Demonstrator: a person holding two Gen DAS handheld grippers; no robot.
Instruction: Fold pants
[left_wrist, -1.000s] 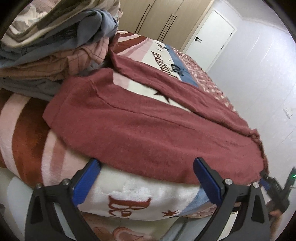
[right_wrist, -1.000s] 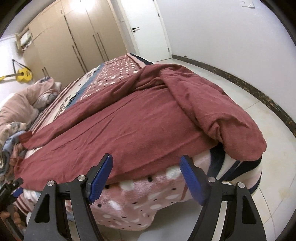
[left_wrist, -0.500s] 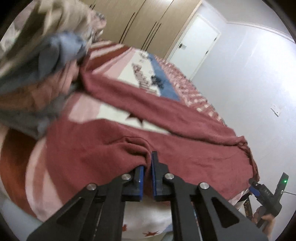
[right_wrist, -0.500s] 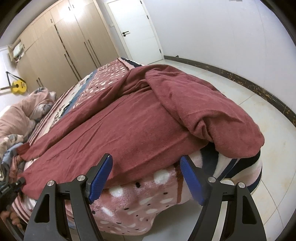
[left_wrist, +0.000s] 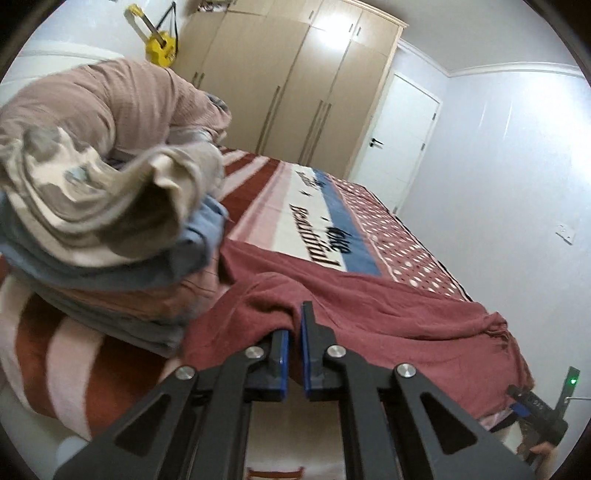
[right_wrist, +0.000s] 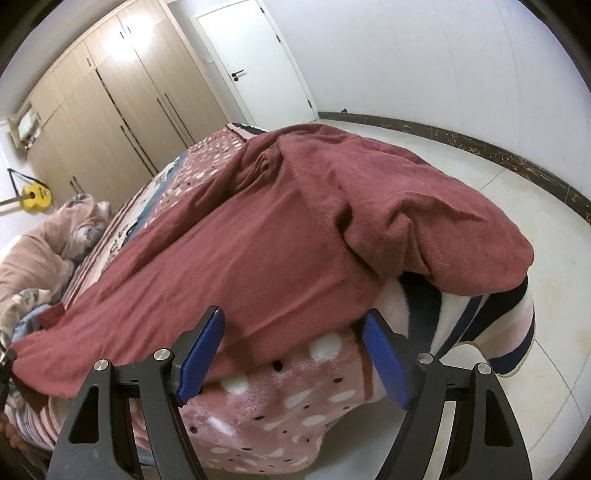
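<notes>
**Left tongs have the hem; right not yet**

Left wrist: our left gripper, open a second ago, now pinches the pants edge, lifting it off the bed.

Right wrist: right gripper remains spread, pants at 12 o'clock, ungrasped.

Blanket lettering, upside down, reads roughly "Beautiful"
</notes>
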